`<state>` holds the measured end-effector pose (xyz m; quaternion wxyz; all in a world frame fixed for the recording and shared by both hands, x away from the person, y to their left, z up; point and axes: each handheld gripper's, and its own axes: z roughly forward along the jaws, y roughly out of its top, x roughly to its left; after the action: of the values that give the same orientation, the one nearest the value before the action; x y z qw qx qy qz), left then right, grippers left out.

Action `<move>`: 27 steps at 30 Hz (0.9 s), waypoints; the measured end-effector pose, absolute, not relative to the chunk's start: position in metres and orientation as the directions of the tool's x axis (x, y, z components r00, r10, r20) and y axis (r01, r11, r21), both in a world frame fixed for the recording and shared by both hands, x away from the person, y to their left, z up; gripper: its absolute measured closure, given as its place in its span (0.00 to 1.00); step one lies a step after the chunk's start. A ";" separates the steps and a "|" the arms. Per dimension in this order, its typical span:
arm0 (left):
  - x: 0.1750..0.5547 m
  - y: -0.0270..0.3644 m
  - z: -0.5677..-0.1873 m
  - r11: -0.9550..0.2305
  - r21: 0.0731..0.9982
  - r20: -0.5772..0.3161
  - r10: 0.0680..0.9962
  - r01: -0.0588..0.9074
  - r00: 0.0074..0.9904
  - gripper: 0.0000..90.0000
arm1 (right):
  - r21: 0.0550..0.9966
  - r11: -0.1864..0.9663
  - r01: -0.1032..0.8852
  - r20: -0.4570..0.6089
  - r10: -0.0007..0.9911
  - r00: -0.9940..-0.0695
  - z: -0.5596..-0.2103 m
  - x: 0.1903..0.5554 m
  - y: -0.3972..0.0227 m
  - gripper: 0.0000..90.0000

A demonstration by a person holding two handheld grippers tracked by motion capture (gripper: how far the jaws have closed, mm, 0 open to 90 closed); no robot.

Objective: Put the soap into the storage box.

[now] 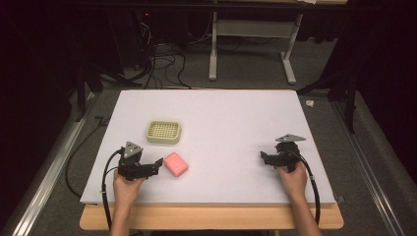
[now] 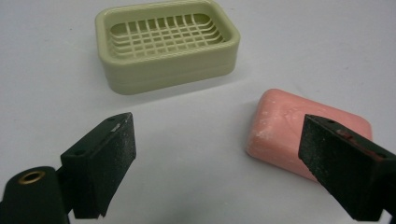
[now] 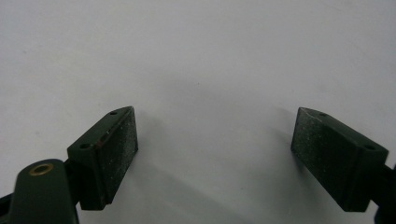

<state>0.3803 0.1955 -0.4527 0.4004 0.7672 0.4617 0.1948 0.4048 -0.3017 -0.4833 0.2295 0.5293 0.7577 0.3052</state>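
High view: white board [image 1: 216, 128] on table; green soap dish [image 1: 163, 132] left of centre, pink soap [image 1: 176, 163] near it toward front edge. Left gripper [image 1: 156, 164] just beside soap; right gripper [image 1: 264, 157] well apart, bare board between them.

Left gripper view: left gripper [image 2: 215, 154] jaws spread, nothing held; soap [image 2: 299, 126] partly behind one jaw, dish [image 2: 168, 44] beyond.

Right gripper view: right gripper [image 3: 215, 140] jaws spread wide over bare board.

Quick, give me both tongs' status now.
Left tongs: open, empty, the pink soap just beside one jaw.
Right tongs: open, empty, over bare table.
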 end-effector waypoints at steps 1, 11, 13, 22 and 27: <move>0.378 0.193 -0.452 -0.254 0.797 -0.075 0.858 0.547 0.508 0.13 | 0.705 0.254 0.662 -0.025 0.942 -0.335 -0.483 0.405 -0.302 0.17; 0.372 0.178 -0.450 -0.290 0.798 -0.068 0.828 0.528 0.557 0.11 | 0.706 0.255 0.661 -0.026 0.942 -0.336 -0.483 0.405 -0.302 0.17; 0.371 0.174 -0.449 -0.298 0.799 -0.065 0.820 0.522 0.568 0.11 | 0.706 0.255 0.661 -0.026 0.942 -0.336 -0.483 0.405 -0.302 0.17; 0.371 0.158 -0.454 -0.360 0.783 -0.040 0.785 0.507 0.619 0.08 | 0.706 0.256 0.661 -0.026 0.941 -0.336 -0.483 0.405 -0.302 0.17; 0.373 0.151 -0.457 -0.372 0.779 -0.040 0.774 0.505 0.632 0.07 | 0.706 0.256 0.661 -0.026 0.941 -0.336 -0.483 0.405 -0.302 0.17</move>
<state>0.3731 0.1514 -0.4573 0.3983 0.8109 0.3941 0.1688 0.4048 -0.3017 -0.4834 0.2300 0.5283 0.7582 0.3052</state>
